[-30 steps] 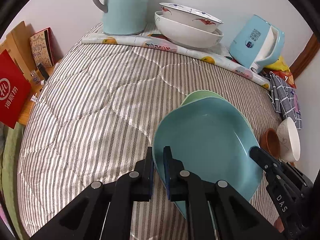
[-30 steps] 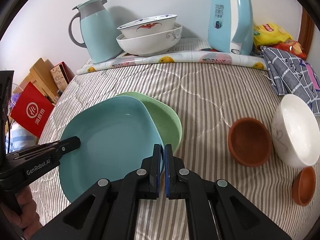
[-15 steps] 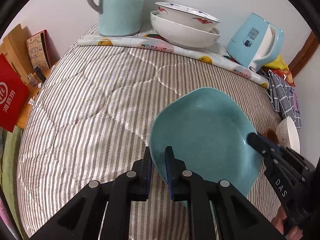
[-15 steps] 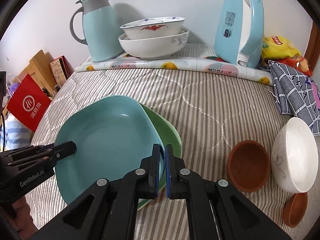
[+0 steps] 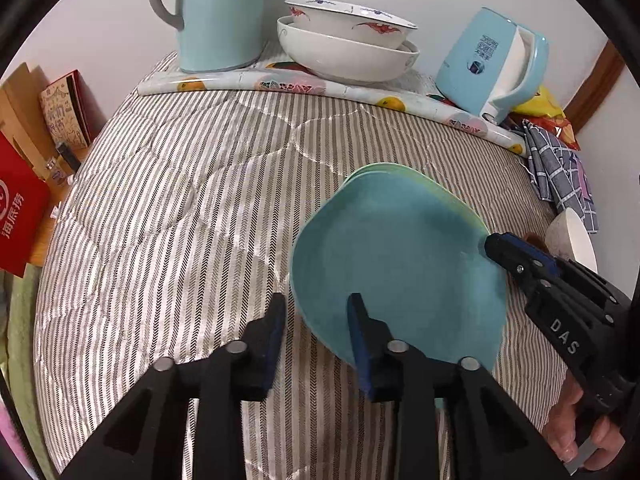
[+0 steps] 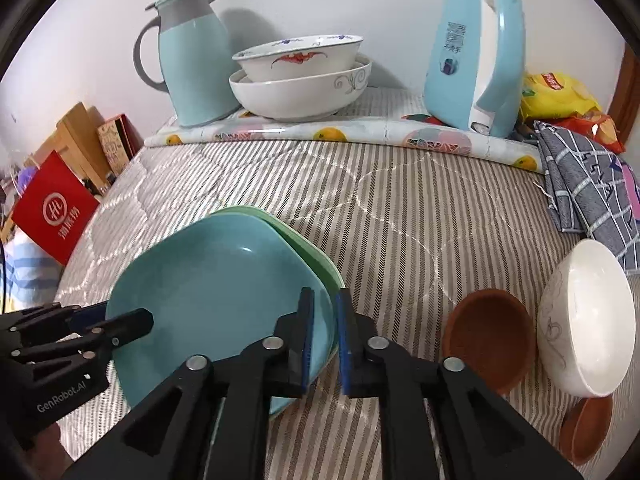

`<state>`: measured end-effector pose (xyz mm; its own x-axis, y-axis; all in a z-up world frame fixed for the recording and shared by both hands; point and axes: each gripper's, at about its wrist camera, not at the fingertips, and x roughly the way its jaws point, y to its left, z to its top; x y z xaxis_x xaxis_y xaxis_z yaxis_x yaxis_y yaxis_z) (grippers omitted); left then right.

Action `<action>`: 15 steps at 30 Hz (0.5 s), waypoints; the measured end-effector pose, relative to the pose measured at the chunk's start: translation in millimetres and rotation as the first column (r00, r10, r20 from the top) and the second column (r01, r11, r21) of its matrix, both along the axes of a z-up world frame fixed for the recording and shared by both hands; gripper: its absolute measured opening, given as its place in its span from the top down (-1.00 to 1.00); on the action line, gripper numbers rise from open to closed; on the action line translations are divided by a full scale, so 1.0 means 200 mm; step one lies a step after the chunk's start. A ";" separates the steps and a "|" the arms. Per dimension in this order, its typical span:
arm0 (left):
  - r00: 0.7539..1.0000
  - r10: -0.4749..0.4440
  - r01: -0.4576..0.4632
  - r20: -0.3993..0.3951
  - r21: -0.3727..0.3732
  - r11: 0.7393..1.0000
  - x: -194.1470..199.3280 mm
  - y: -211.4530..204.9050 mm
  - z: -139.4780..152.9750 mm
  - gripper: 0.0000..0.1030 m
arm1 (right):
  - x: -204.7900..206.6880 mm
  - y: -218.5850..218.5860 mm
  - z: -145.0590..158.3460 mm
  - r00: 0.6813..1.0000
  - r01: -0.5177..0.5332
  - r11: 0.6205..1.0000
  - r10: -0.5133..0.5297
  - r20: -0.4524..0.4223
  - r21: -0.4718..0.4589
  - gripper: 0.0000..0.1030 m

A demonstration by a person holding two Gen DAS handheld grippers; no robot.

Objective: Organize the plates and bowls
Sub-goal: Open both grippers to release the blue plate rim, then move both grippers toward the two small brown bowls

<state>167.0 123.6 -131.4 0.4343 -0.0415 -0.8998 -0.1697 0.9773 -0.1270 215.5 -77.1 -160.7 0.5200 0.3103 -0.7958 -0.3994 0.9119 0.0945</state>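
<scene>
A blue plate (image 5: 400, 272) (image 6: 216, 280) lies nested on a green plate (image 5: 404, 168) (image 6: 308, 240) on the striped quilt (image 5: 180, 200) (image 6: 400, 208). My left gripper (image 5: 316, 316) straddles the blue plate's near-left rim; its jaws are opening and the pads stand clear of the rim. My right gripper (image 6: 325, 320) straddles the plates' right rim; its jaws are also opening, with a narrow gap on each side of the rim. Each gripper shows in the other's view: the right gripper (image 5: 520, 256) and the left gripper (image 6: 120, 324).
Two stacked white bowls (image 5: 348, 52) (image 6: 300, 80) stand at the back between a blue jug (image 6: 196, 68) and a blue kettle (image 6: 476, 64). Right of the plates lie a brown bowl (image 6: 488, 344), a white bowl (image 6: 588, 320) and a small brown dish (image 6: 588, 428). A checked cloth (image 6: 588, 184) lies far right.
The blue plate, held by both grippers, has come down squarely onto the green plate. Both pairs of jaws have parted from its rim, the left wider than the right.
</scene>
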 end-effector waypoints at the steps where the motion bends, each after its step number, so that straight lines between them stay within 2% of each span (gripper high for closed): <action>1: 1.000 0.000 0.000 0.003 0.007 1.000 -0.01 0.00 0.01 0.33 | -0.01 -0.01 0.01 1.000 0.006 1.000 -0.006 0.001 0.008 0.64; 5: 1.000 -0.001 0.000 0.011 0.025 1.000 -0.03 -0.01 0.05 0.15 | -0.08 -0.09 0.07 0.999 0.041 0.999 -0.042 0.034 0.028 0.37; 8: 1.000 -0.001 0.001 0.018 0.025 1.000 -0.06 -0.03 0.07 0.14 | -0.15 -0.17 0.11 0.996 0.064 0.997 -0.067 0.057 0.037 0.20; 15: 0.998 -0.023 0.022 0.059 0.028 0.999 -0.13 -0.11 0.16 0.14 | -0.30 -0.41 0.15 0.984 0.158 0.987 -0.161 0.080 0.043 0.01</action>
